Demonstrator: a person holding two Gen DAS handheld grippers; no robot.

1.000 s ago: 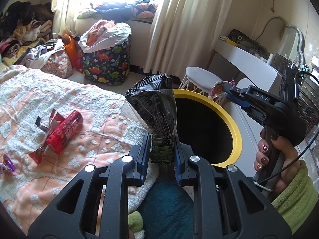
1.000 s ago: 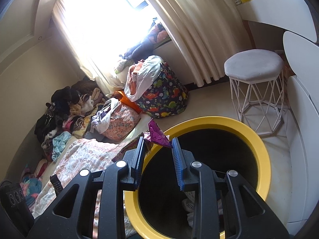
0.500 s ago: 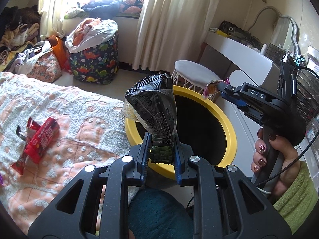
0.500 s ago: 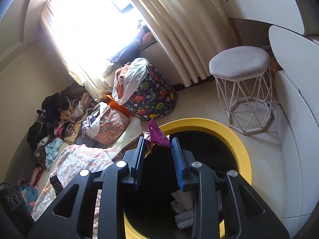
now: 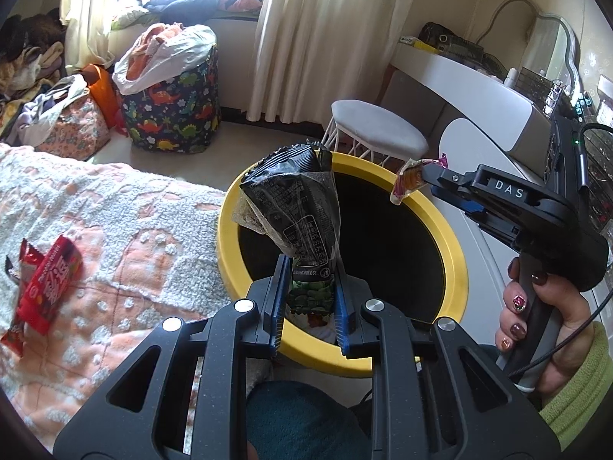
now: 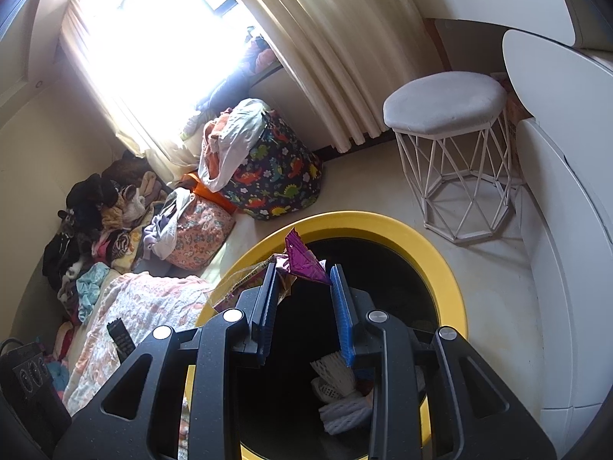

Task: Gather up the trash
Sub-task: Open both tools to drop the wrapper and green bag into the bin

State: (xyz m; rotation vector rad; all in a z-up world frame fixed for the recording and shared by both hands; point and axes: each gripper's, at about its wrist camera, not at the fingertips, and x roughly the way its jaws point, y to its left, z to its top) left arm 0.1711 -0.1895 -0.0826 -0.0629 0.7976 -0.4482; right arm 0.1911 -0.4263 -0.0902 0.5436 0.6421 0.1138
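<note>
In the left wrist view, the left tongs [image 5: 309, 299] are seen clamped on the lower end of one dark snack bag [image 5: 293, 211], whose long axis stands nearly upright above the pads. The bag is held over the near rim of one yellow-rimmed bin [image 5: 456, 253], so the bin's dark mouth lies just ahead of and below the tongs. The right tongs [image 5: 423, 172] are seen from the side over the far right part of the rim, gripped by a hand [image 5: 544, 329], with one small crumpled candy wrapper [image 5: 406, 184] pinched at their tips. Of the two, the right tongs are judged to be further over the opening. On the bed [image 5: 115, 211], to the left, one red wrapper [image 5: 48, 283] is left lying, well apart from the bin; a second scrap may lie beside it, but this cannot be told.

In the right wrist view, the right tongs [image 6: 302, 280] are pointed down into the bin [image 6: 440, 264], and the wrapper [image 6: 304, 260], purple here, is held at the tips directly above the opening. White crumpled trash [image 6: 341, 391] is seen at the bottom. A release is judged to be all that remains for both pieces.
</note>
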